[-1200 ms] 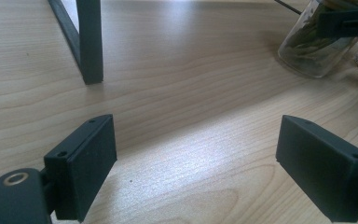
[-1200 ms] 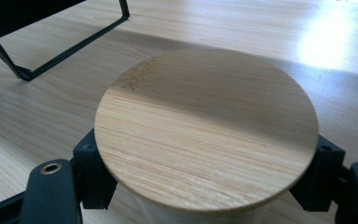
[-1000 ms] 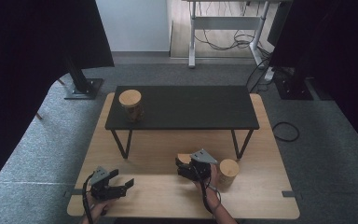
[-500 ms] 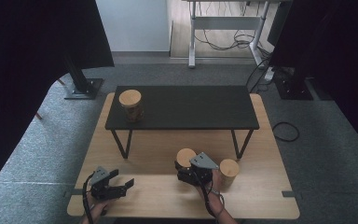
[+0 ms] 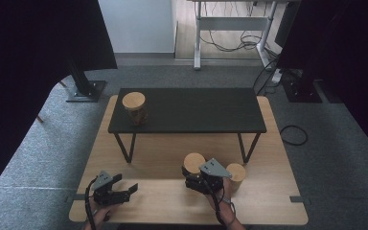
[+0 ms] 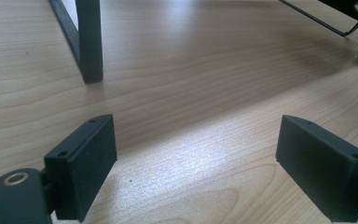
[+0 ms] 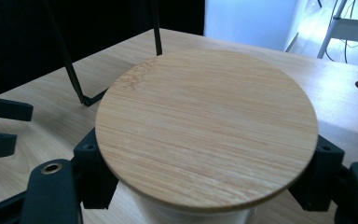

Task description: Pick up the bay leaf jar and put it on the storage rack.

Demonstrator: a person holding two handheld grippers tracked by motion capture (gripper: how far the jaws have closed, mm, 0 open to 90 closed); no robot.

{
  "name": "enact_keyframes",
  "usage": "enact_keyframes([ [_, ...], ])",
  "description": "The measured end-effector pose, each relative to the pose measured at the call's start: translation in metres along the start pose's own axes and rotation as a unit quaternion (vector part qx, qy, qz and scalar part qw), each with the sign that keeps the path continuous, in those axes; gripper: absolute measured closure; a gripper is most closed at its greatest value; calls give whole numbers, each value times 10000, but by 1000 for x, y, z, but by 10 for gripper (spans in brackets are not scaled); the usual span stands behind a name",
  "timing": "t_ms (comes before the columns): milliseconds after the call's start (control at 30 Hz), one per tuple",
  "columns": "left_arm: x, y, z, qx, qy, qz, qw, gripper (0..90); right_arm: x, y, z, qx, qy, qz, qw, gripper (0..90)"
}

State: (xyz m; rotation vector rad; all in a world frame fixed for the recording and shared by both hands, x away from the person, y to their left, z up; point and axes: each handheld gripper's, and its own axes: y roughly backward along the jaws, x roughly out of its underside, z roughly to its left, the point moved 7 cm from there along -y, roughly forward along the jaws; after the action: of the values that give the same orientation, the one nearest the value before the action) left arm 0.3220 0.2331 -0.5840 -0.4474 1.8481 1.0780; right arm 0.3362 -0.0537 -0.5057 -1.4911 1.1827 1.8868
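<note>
My right gripper (image 5: pixel 192 180) is shut on a jar with a round bamboo lid (image 5: pixel 194 163), low over the wooden table's front middle. In the right gripper view the bamboo lid (image 7: pixel 205 126) spreads across the frame, and my right gripper (image 7: pixel 207 184) has a black jaw on either side of the jar just under it. A second lidded jar (image 5: pixel 235 173) stands right beside that hand. A third jar (image 5: pixel 135 108) sits on the left end of the black shelf (image 5: pixel 196 110). My left gripper (image 5: pixel 124 192) rests at the front left, open, with bare wood between its jaws (image 6: pixel 196 172).
The black shelf stands on thin metal legs (image 5: pixel 124 148) over the wooden table (image 5: pixel 268 201); one leg (image 6: pixel 89 42) is close ahead of the left gripper. The left gripper's jaws (image 7: pixel 0 126) also show at the left of the right gripper view. Grey carpet surrounds the table.
The jar in my right gripper has shifted slightly left, away from the second jar, so its lid now shows fully beside the grey plate. The left gripper has stayed put.
</note>
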Motion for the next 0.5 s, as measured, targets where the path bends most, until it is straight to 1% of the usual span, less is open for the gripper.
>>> enact_keyframes([
  [233,0,0,0,-7,-8,10,10000,117,-8,11,0,-57,-68,-126,9999,243],
  [500,0,0,0,-4,-8,22,10000,117,-15,21,3,-131,-55,-240,9996,243],
])
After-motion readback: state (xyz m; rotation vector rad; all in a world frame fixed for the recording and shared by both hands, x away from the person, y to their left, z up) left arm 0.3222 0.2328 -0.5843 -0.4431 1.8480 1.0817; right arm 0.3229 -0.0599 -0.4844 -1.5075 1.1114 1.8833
